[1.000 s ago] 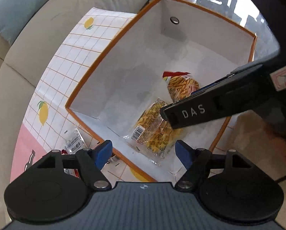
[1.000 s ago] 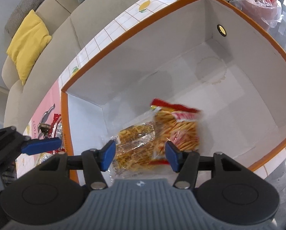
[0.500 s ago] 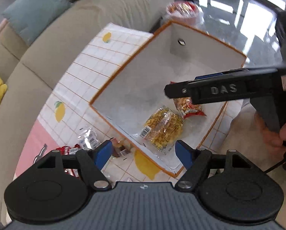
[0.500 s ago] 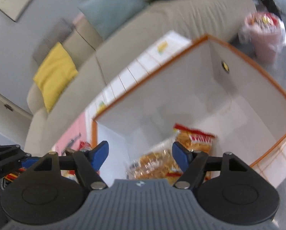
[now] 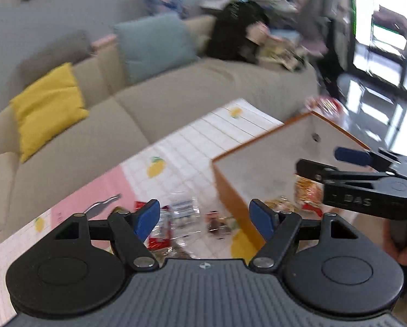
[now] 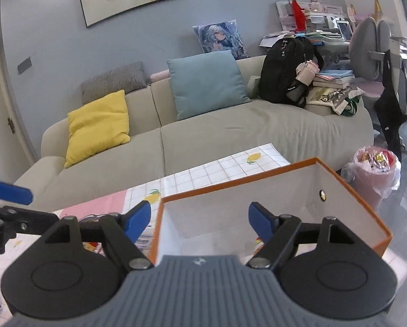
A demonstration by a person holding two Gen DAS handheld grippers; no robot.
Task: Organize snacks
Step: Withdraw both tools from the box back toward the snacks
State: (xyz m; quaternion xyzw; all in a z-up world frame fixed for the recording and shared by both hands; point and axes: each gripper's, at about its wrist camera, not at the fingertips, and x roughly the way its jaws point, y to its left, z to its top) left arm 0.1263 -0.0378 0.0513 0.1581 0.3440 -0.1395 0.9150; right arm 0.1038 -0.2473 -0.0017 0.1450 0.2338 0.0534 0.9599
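An orange-rimmed white box (image 5: pixel 260 147) (image 6: pixel 239 179) stands on the lemon-print table mat (image 5: pixel 192 141). Two yellow-and-red snack bags (image 5: pixel 304 190) lie inside it. Several loose snack packets (image 5: pixel 181 212) lie on the mat left of the box. My left gripper (image 5: pixel 204 218) is open and empty, raised above those packets near the box's left corner. My right gripper (image 6: pixel 199 219) is open and empty, raised above the box's near edge; it also shows in the left wrist view (image 5: pixel 337 163).
A beige sofa (image 6: pixel 203 136) with a yellow cushion (image 6: pixel 97 125), a teal cushion (image 6: pixel 206 81) and a black backpack (image 6: pixel 285 70) runs behind the table. A pink bin (image 6: pixel 372 174) full of wrappers stands on the floor at the right.
Both grippers have lifted up and tilted back from looking down into the box, so the sofa and room now show. Both stay open and empty.
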